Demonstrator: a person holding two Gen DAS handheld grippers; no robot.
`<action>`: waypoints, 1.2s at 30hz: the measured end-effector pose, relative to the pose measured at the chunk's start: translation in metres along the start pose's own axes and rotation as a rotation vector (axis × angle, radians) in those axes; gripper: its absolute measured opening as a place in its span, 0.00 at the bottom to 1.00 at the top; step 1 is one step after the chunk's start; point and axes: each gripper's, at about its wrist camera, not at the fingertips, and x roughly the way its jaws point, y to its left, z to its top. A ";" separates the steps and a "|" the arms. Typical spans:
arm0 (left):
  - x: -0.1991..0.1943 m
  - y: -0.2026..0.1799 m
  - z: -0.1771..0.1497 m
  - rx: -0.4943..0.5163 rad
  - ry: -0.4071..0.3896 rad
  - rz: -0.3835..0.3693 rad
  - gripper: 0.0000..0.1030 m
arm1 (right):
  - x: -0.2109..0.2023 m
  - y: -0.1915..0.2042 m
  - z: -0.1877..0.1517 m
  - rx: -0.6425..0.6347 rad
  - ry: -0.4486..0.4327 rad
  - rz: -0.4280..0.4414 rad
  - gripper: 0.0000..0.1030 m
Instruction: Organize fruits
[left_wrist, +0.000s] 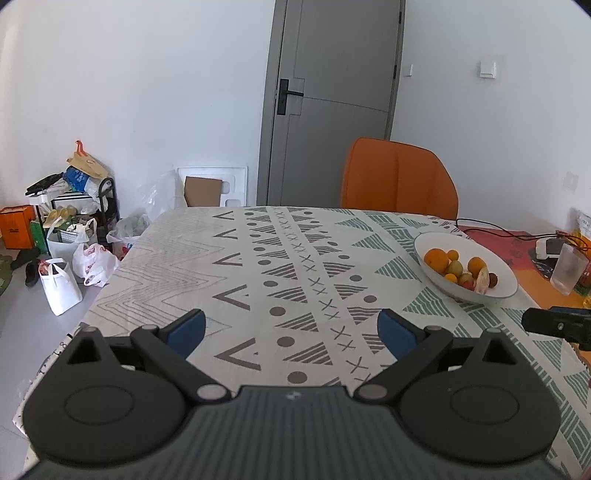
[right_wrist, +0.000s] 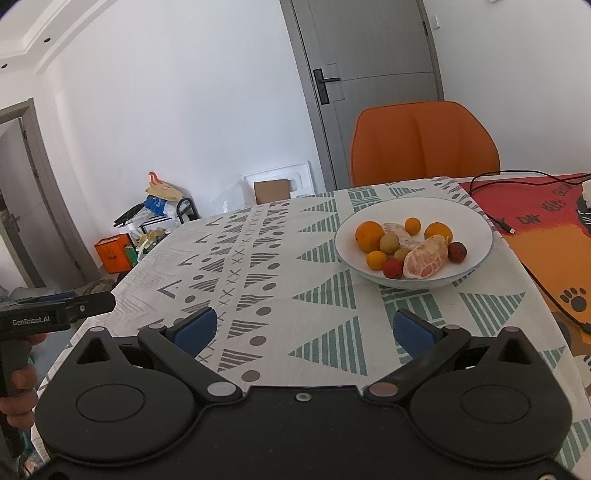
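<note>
**All the fruit is sitting in the bowl, both tongs hanging back empty**

So here's how things are looking. The wide, shallow white ceramic bowl (right_wrist: 476, 236) is sitting on the right side of the table, on the white cotton tablecloth with grey and green triangle print (right_wrist: 317, 306), and every fruit I can spot is piled inside it. I'm seeing a big round orange (right_wrist: 369, 235), a peeled, pale orange citrus half (right_wrist: 424, 257) lying near the front rim, two small dark-red lychee-looking fruits (right_wrist: 392, 268), plus a few small yellow and greenish round ones. Nothing is lying loose on the cloth.

The right gripper (right_wrist: 304, 326) is hovering low over the near edge of the table, pointing toward the bowl, its blue-padded fingers (right_wrist: 195, 330) spread wide with nothing between them. The left gripper (left_wrist: 291, 328) is doing the same further left, also spread wide and empty, aiming at the bare patterned middle of the cloth, with the bowl off to its right.

My guess is they're both being held back and open so the bowl stays in clear view and either one can go in. Honestly, this is fitting two stories: the fruit is gathered and the sorting is wrapping up, or the pile is waiting to be pulled apart and arranged. I can't tell which.

The orange upholstered chair (right_wrist: 424, 144) is sitting at the far side, and a black cable (right_wrist: 491, 218) is trailing across the red-orange mat on the right.
</note>
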 end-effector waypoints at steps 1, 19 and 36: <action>0.000 0.000 0.000 0.001 0.000 0.001 0.96 | 0.000 0.000 0.000 0.001 -0.001 0.000 1.00; 0.003 -0.001 -0.002 -0.001 0.009 -0.001 0.96 | 0.003 -0.001 -0.002 0.000 0.007 0.000 1.00; 0.003 -0.001 -0.002 -0.001 0.010 -0.001 0.96 | 0.003 -0.002 -0.002 0.001 0.008 -0.001 1.00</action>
